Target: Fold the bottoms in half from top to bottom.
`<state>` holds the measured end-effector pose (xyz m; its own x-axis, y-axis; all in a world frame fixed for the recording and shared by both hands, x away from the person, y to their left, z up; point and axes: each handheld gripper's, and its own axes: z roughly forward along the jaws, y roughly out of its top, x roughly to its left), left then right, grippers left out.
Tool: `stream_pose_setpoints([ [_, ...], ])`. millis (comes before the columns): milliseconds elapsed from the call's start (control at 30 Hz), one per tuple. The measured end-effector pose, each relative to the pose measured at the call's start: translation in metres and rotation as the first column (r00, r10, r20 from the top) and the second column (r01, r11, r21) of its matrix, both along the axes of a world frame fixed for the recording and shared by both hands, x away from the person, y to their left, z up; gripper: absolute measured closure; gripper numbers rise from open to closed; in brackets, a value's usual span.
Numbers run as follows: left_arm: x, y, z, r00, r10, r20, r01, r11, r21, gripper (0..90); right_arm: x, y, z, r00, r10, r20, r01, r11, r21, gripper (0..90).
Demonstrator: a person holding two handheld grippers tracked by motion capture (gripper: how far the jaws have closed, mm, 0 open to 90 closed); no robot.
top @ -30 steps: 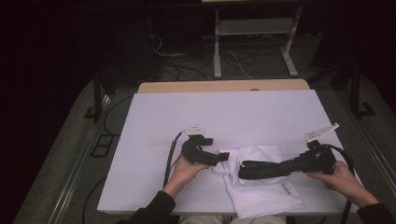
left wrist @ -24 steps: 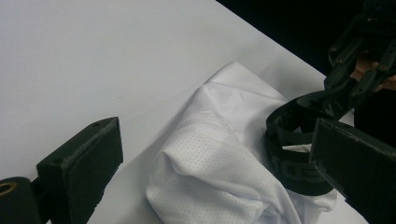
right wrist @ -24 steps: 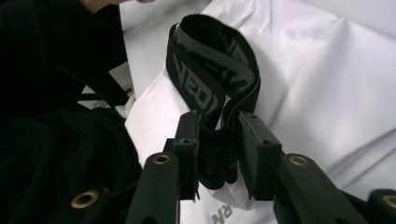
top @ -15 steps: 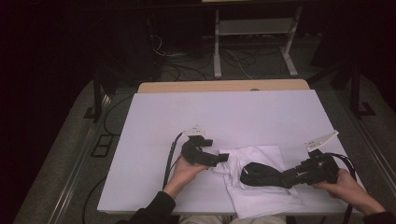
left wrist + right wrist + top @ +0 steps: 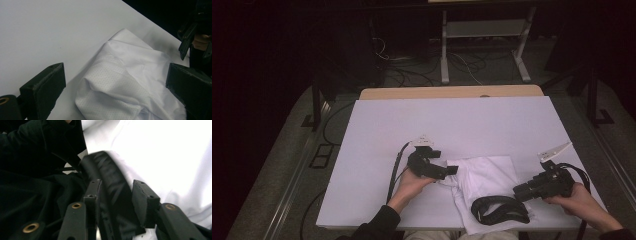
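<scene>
I'm laying a black strap point(image 5: 501, 210) on the white shirt point(image 5: 484, 180) at the tabletop's point(image 5: 452, 125) near edge. My right fingers point(image 5: 117, 195) have just narrowed around it without pinching; my left fingers point(image 5: 110, 82) are apart beside the shirt. Next, draw clear.

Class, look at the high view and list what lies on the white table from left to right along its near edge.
Left gripper → white cloth → black strap → right gripper.

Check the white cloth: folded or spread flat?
Folded and bunched: the cloth lies in rumpled layers, one mesh layer doubled over, with a black strap on it.
</scene>
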<state>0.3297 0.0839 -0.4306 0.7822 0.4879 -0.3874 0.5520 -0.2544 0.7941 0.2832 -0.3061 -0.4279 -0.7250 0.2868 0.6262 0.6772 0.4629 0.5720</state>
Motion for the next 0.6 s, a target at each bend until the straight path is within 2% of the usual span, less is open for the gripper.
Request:
stream_pose_setpoints([
  [267,0.000,-0.001,0.000,1.0000,-0.004,0.000,0.004,1.0000,-0.006,2.0,0.003,0.007,0.005,0.9978,-0.040,0.052,0.042,0.9984,-0.037,77.6],
  [433,0.000,0.000,0.000,1.0000,0.001,0.001,-0.001,1.0000,-0.007,1.6,0.006,0.019,0.009,0.9953,-0.053,0.082,0.057,0.9972,-0.048,82.1],
  [600,0.000,0.001,0.001,1.0000,0.005,0.003,-0.005,0.9999,-0.013,1.1,0.009,0.034,0.011,0.9953,-0.040,0.088,0.045,0.9975,-0.055,83.7],
])
